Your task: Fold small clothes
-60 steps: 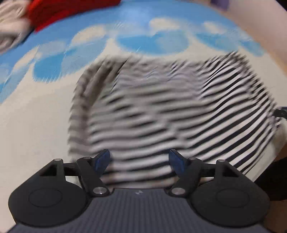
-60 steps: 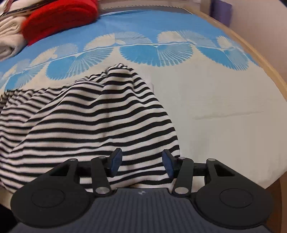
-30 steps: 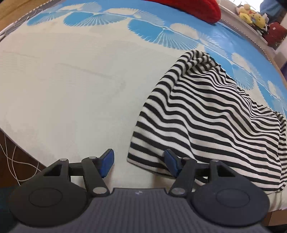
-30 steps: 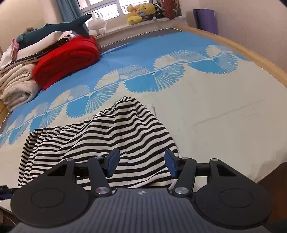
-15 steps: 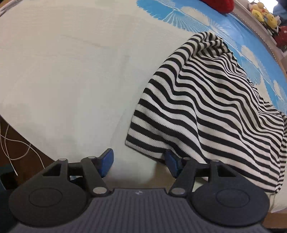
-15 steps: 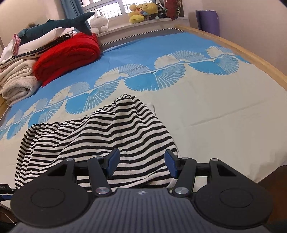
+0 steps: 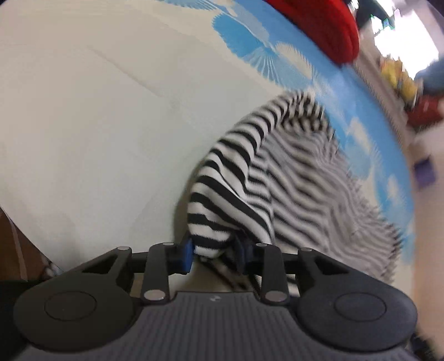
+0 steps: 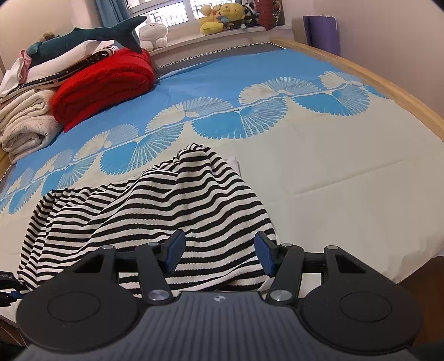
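Note:
A black-and-white striped garment (image 8: 166,205) lies crumpled on the near part of the bed sheet (image 8: 333,166). In the left wrist view its left corner (image 7: 222,211) is bunched up between the blue pads. My left gripper (image 7: 215,257) is closing, and its pads press on that corner. The rest of the garment (image 7: 319,180) trails off to the right, blurred. My right gripper (image 8: 219,251) hovers open over the garment's near right edge, with striped cloth below the gap and nothing pinched.
A red blanket (image 8: 105,83), folded cream blankets (image 8: 25,122) and a shark plush (image 8: 91,36) sit at the far left of the bed. Soft toys (image 8: 222,14) line the windowsill. The wooden bed frame (image 8: 388,86) curves along the right, and the sheet's edge lies close below both grippers.
The left jaws have closed in on the garment's corner, which now stands bunched between the pads. The left view has rolled and is blurred. The right gripper has not moved.

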{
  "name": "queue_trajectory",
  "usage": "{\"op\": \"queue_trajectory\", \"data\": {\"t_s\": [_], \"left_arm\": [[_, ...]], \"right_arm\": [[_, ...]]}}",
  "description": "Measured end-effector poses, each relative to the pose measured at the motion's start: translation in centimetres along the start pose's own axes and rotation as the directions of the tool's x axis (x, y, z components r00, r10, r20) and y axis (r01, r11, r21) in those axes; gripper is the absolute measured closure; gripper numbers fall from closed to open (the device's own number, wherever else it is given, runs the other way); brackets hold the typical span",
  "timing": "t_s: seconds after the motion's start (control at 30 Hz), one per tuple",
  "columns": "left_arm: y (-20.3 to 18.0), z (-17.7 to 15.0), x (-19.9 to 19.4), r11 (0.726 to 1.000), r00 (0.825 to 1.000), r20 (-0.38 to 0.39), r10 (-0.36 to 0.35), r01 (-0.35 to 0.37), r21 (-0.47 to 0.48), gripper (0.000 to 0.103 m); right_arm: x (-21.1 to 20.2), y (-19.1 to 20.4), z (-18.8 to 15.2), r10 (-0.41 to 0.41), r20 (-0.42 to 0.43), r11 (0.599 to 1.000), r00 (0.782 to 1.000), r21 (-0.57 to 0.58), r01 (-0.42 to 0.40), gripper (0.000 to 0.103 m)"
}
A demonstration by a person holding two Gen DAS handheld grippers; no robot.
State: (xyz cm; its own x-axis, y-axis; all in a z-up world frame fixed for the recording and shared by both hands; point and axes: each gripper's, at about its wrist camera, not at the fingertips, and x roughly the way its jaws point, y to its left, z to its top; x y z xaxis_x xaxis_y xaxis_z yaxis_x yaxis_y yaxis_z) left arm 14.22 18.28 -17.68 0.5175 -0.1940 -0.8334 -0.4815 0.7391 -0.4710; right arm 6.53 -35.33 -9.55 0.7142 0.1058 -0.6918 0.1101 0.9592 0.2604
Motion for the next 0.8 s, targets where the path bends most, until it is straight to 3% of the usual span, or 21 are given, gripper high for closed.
{"op": "queue_trajectory", "data": {"t_s": [0.17,0.23,0.3,0.5,0.57,0.6,0.63,0.8], "left_arm": [[2.0,0.7,-0.8,0.984,0.997,0.013,-0.077,0.078,-0.16,0.066],[2.4,0.8,-0.4,0.979,0.997,-0.003,-0.075,0.073,-0.189,0.051],[2.8,0.9,0.1,0.974,0.997,-0.018,-0.07,0.064,-0.218,0.049],[3.0,0.9,2.1,0.982,0.998,-0.06,-0.026,0.014,-0.189,0.045],[2.4,0.8,2.3,0.988,0.998,-0.054,-0.029,0.021,-0.154,0.049],[2.2,0.7,2.5,0.989,0.998,-0.057,-0.037,0.028,-0.142,0.065],[2.0,0.6,2.6,0.989,0.997,-0.063,-0.05,0.041,-0.14,0.089],[1.1,0.9,0.5,0.992,0.997,-0.004,-0.075,0.075,-0.097,0.096]], "right_arm": [[0.1,0.0,0.1,0.001,-0.001,1.0,1.0,0.01,-0.001,0.046],[0.3,0.1,0.1,0.003,-0.003,1.0,1.0,0.007,-0.003,0.046],[0.4,0.4,0.1,0.002,-0.006,1.0,1.0,0.0,-0.002,0.046],[0.8,0.7,0.0,0.001,-0.013,1.0,1.0,-0.015,-0.001,0.046],[0.8,0.7,0.0,-0.003,-0.014,1.0,1.0,-0.015,0.002,0.046],[0.8,0.7,0.0,-0.005,-0.015,1.0,1.0,-0.014,0.005,0.046],[0.8,0.6,0.0,-0.006,-0.015,1.0,1.0,-0.012,0.006,0.046],[0.8,0.0,0.4,-0.035,-0.001,0.999,0.999,0.012,0.035,0.046]]}}
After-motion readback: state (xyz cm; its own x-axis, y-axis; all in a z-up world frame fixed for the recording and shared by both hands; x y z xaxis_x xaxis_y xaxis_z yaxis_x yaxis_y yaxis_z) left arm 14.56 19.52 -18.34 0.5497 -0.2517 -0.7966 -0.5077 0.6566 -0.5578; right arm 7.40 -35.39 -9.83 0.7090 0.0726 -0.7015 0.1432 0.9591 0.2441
